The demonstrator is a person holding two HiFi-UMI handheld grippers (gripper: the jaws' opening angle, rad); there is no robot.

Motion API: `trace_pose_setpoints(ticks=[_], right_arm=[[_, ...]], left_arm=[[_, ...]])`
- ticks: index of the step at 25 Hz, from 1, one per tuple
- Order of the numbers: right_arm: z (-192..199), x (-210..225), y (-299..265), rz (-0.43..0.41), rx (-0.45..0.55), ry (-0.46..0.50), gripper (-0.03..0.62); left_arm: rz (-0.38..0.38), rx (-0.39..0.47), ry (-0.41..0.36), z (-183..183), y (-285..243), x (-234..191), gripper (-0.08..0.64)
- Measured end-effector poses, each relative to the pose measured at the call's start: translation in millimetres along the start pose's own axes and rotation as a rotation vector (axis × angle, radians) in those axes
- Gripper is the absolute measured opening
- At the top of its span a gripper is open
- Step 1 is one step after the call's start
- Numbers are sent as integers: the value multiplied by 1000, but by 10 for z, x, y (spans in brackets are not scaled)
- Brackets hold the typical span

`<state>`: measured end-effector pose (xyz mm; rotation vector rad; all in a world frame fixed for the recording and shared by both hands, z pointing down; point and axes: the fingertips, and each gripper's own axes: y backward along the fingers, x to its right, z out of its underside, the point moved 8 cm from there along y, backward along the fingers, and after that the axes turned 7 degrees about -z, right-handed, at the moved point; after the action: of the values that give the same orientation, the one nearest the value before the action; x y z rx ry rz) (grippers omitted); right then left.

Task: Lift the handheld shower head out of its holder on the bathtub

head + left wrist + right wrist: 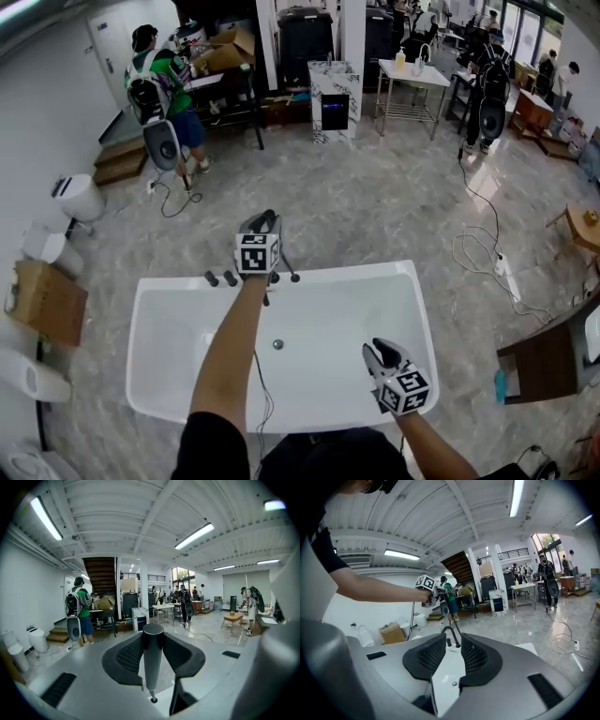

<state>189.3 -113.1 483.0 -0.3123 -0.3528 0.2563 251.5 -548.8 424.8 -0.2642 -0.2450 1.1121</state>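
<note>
The white bathtub [169, 309] lies below me. At its far rim my left gripper [259, 232] is shut on the dark handheld shower head [269, 219], held above the faucet knobs [220, 278]. In the left gripper view, the grey cylindrical handle [153, 644] stands upright between the pads. A thin hose [259, 375] trails down into the tub. My right gripper [382, 354] hovers over the tub's near right part, open, with only the tub showing between its jaws [451, 656]. From there I see the left gripper [437, 592] raised above the curved spout [448, 631].
A person in a green shirt [164, 84] stands at the back left. A cardboard box [45, 300] and white toilets [80, 197] sit left of the tub. A wooden bench [548, 361] stands at the right, and a cable [483, 253] lies on the floor.
</note>
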Motion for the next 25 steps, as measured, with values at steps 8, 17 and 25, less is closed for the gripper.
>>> trace_pose_setpoints(ticks=[8,17,25], right_arm=[[-93,-123,-37,35,4,52,11],[-154,-291,-119,14,17,76,2],[-157,-275,-119,20,19,65,-2]], left_arm=[[14,7,-6,-44,108,30,124],[24,12,-5,22,190,72,124],[34,20,-11,16,138,80,124]])
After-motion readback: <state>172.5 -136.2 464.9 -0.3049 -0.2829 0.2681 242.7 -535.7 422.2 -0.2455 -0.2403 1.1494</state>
